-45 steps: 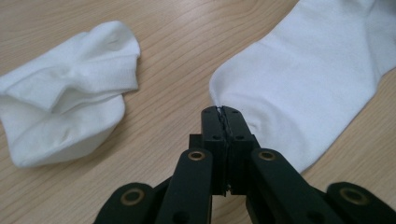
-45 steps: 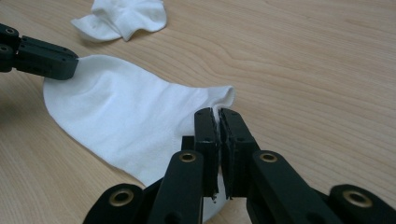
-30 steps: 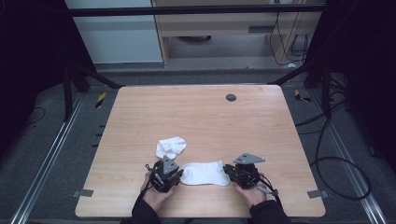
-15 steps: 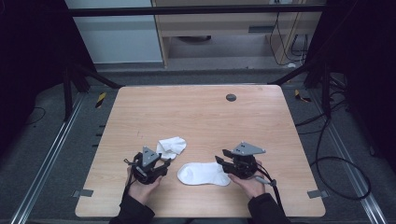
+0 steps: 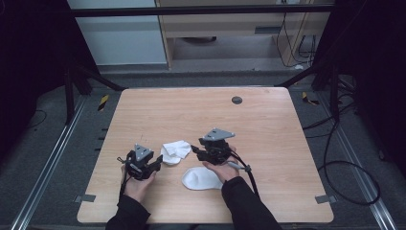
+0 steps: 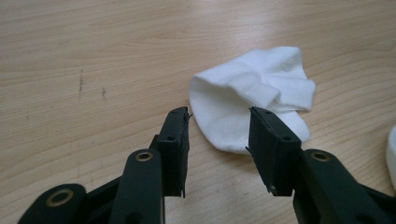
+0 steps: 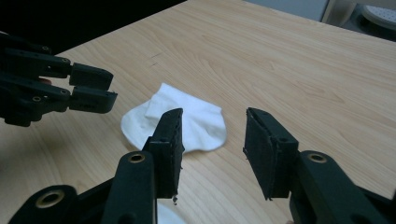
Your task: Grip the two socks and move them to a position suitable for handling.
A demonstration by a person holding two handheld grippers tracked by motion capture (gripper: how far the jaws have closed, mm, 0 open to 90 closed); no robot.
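Holding, lower left of the high view: left gripper (image 5: pixel 154 164) stood with jaws parted and nothing between them, just beside the folded sock.
Folded sock (image 5: pixel 175 152): lay crumpled on the wooden table (image 5: pixel 268 129), low and left of centre.
Flat sock (image 5: pixel 201 178): lay low at centre, near the table's front edge.
Right gripper (image 5: pixel 198 150): was unclenched, gripping nothing, its jaws pointing left toward the folded sock.
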